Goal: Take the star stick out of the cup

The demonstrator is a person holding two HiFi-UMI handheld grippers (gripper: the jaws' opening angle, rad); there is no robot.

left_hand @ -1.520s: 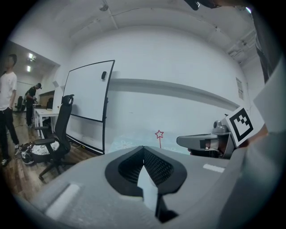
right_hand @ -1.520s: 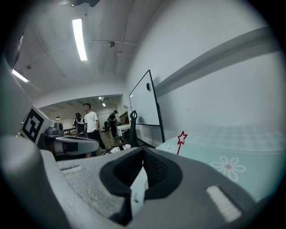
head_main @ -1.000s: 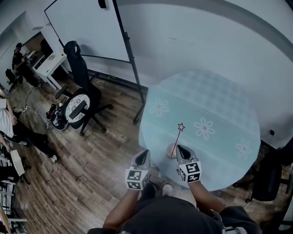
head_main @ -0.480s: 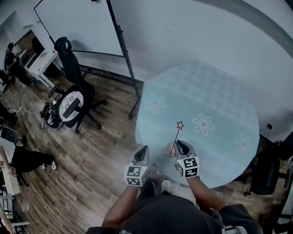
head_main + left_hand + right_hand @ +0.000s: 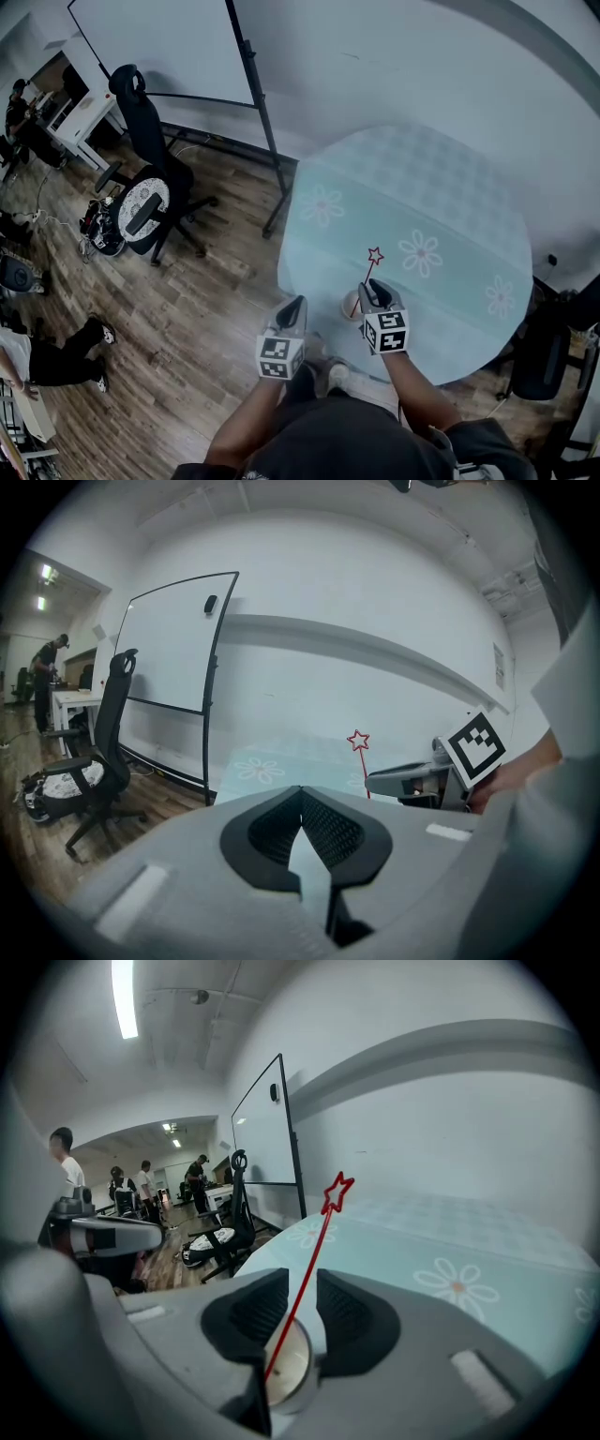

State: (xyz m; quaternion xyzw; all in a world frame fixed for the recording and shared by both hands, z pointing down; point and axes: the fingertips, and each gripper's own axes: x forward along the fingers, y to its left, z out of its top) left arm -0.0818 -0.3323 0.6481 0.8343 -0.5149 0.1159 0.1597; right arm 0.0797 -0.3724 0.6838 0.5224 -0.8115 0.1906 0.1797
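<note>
Seen from above, a person stands at the near edge of a round table covered in a pale blue cloth with daisy prints, holding a gripper in each hand. A small pale cup sits close to that near edge, and a thin red star stick stands in it, leaning away from the person with its outlined star at the top. The right gripper is at the cup. In the right gripper view its two dark ribbed fingers are apart, with the red stick running up through the gap between them and the cup's round mouth just below. The stick looks slightly closer to the left-hand pad; whether it touches is unclear. The left gripper is held to the side, off the table edge and above the wooden floor. In the left gripper view its tips meet with nothing between them. The step in hand appears to be closing on the stick. To do it well, centre the thin shaft between the pads, squeeze gently above the rim, then lift along the stick's own lean so that the light cup is not dragged or tipped.
</note>
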